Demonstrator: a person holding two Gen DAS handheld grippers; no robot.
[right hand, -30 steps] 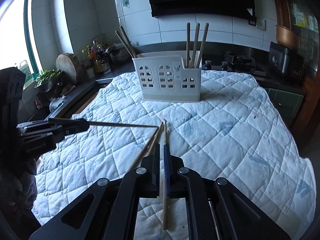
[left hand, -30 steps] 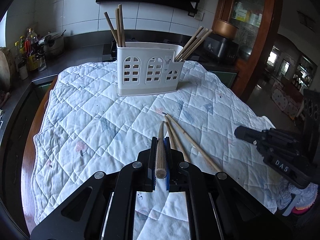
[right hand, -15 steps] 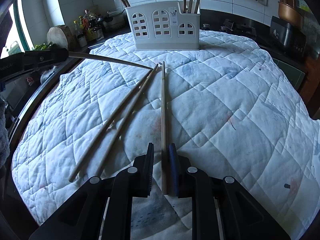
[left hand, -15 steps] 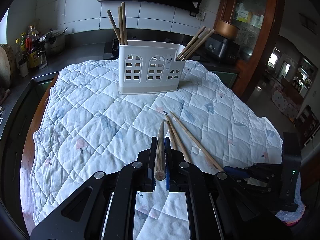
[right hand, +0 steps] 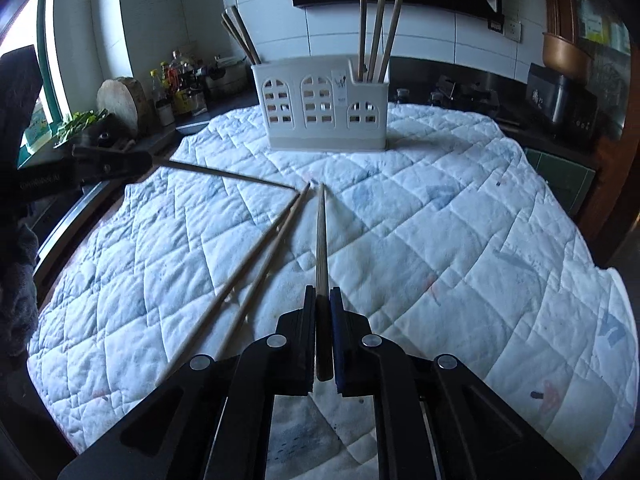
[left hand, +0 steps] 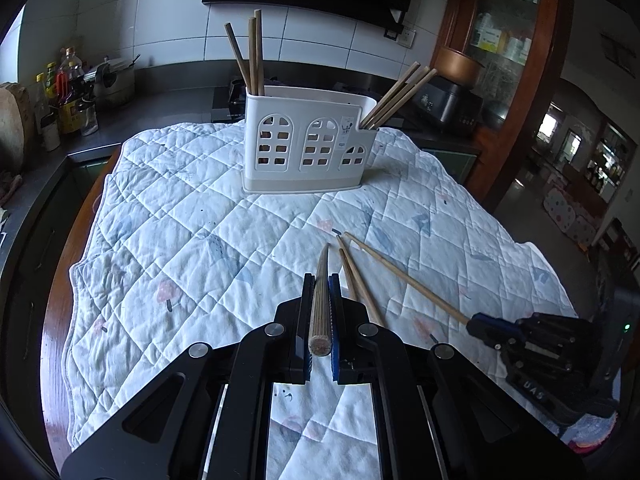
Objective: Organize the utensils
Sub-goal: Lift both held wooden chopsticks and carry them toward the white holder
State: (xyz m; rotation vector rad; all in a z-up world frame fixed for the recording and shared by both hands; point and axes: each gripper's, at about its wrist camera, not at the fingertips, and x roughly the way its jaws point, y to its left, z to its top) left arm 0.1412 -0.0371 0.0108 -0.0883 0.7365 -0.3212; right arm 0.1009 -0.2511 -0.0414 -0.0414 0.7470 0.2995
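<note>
A quilted white cloth point(left hand: 192, 216) covers the bench point(left hand: 60, 276), wrinkled and printed with faint blue and pink shapes. Toward its far edge stands the white utensil holder point(left hand: 308, 148), upright, with arched window cut-outs in its front wall. Three chopsticks point(left hand: 252, 54) stick up from its left end and three more point(left hand: 400, 94) lean out to the right from its lower right end.

The left tool point(left hand: 321, 280) is angled downward over the near part of the cloth, clenched on one chopstick point(left hand: 321, 296) that runs straight out between its pads, blunt end toward the camera and tip pointing at the holder. From the right wrist view this tool point(right hand: 148, 159) comes in from the left, its chopstick slanting down to the cloth.

The right tool point(right hand: 321, 292) is also angled downward, low over the cloth, and is clamped on another chopstick point(right hand: 320, 240), whose far end lies toward the holder. From the left view it sits at the right edge of the cloth.

Two loose chopsticks point(right hand: 256, 252) lie side by side on the cloth between the two held ones, their tips close together.
</note>
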